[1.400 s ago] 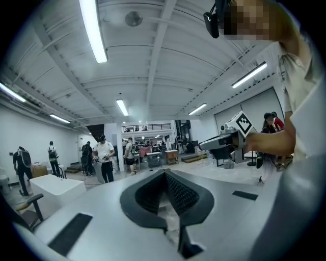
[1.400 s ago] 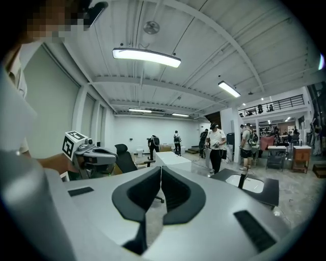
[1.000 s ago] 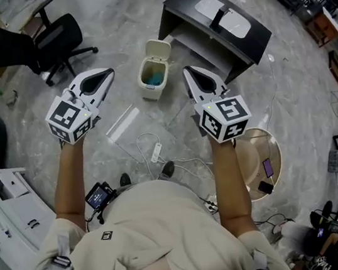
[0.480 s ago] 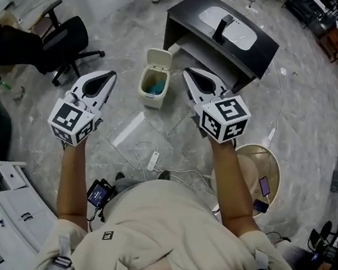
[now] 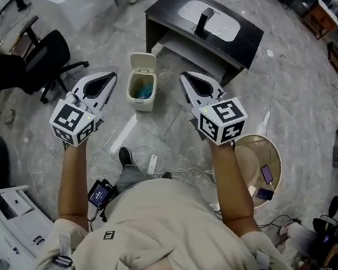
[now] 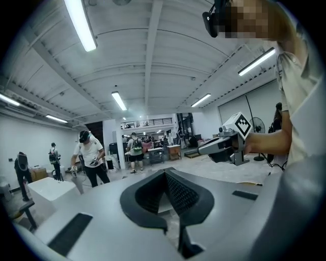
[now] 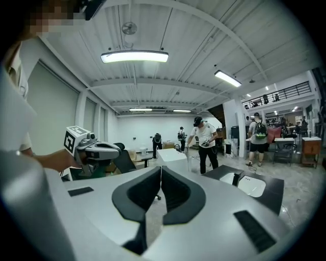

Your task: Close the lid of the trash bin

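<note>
A small cream trash bin (image 5: 141, 93) stands on the marble floor, its flip lid (image 5: 143, 59) tipped up and open, with something blue inside. My left gripper (image 5: 110, 77) is held in the air to the left of the bin, my right gripper (image 5: 186, 76) to its right; both are well above it and apart from it. Each has its jaws shut with nothing between them, as the left gripper view (image 6: 165, 172) and the right gripper view (image 7: 160, 168) show. The bin does not appear in either gripper view.
A black desk (image 5: 168, 10) with a white device stands just behind the bin. An office chair (image 5: 45, 58) is at the far left. A power strip (image 5: 152, 164) with cables lies on the floor near my shoe (image 5: 124, 156). A round stool (image 5: 272, 158) is at my right. People stand further off.
The bin has slid left in the head view and the desk is nearer as I step forward. My shoe has come into view. Both grippers keep their pose and stay shut.
</note>
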`<act>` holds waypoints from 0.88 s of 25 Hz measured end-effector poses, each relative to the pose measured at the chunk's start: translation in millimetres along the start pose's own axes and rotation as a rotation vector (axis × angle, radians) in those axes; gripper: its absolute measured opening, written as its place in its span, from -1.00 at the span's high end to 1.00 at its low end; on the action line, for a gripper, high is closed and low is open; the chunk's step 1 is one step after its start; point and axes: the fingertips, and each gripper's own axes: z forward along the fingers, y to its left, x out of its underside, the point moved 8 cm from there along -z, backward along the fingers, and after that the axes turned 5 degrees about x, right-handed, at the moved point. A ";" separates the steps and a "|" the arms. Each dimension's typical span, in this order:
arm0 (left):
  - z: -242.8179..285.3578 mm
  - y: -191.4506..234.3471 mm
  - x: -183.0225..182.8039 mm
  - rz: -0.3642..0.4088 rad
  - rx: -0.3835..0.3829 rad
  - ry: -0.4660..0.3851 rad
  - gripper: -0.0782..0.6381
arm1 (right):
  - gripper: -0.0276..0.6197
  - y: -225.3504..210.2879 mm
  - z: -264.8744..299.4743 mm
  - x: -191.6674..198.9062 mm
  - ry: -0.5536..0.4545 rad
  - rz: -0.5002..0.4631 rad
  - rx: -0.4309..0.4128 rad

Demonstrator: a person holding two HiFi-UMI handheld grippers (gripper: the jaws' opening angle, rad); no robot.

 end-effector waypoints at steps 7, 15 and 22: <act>39.5 58.2 6.0 0.020 0.139 -0.047 0.74 | 0.84 -5.4 29.1 -0.2 0.003 0.015 0.137; 53.6 139.3 20.4 0.023 0.259 -0.066 0.74 | 0.84 14.3 90.9 -8.4 0.016 0.031 0.248; 55.5 195.0 36.3 0.021 0.326 -0.070 0.74 | 0.84 32.5 138.0 -14.0 0.028 0.038 0.311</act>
